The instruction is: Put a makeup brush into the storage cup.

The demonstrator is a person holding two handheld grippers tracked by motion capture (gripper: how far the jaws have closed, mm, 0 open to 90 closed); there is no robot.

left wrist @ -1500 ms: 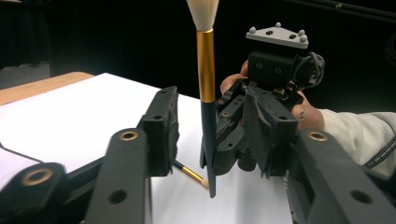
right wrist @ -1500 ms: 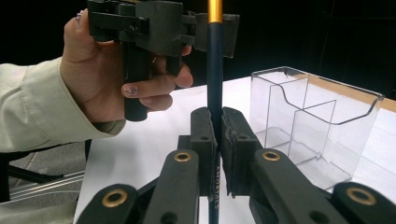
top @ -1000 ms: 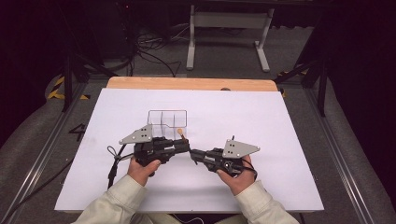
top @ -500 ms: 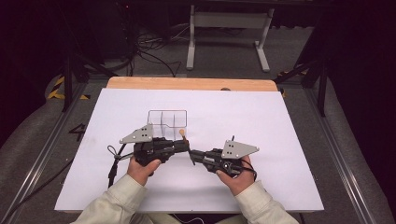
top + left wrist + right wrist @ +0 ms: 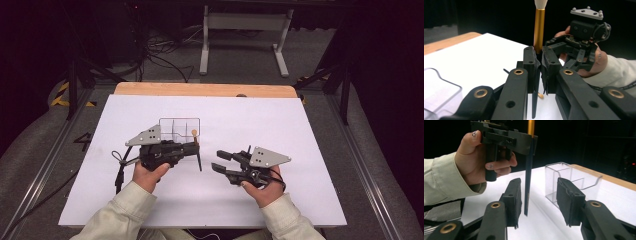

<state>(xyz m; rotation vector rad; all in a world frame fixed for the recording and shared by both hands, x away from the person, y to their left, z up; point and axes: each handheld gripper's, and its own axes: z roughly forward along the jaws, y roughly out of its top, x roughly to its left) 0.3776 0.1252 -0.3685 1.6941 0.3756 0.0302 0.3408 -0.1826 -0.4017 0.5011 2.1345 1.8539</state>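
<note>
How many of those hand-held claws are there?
2. The left claw is shut on a makeup brush beside the clear organizer; the right claw, open, is opposite it.

Brush (image 5: 539, 30): gold ferrule, white bristles, black handle. Left gripper (image 5: 196, 146) and right gripper (image 5: 220, 161): black bodies and jaws, brass-coloured rivets, grey top plates. Organiser box (image 5: 179, 127): clear, colourless plastic. Table cover (image 5: 310, 150): plain white, unpatterned; far table edge (image 5: 200, 89) light brown wood. Sleeves (image 5: 115, 215): pale beige. Surrounding floor (image 5: 240, 45): grey, dark
</note>
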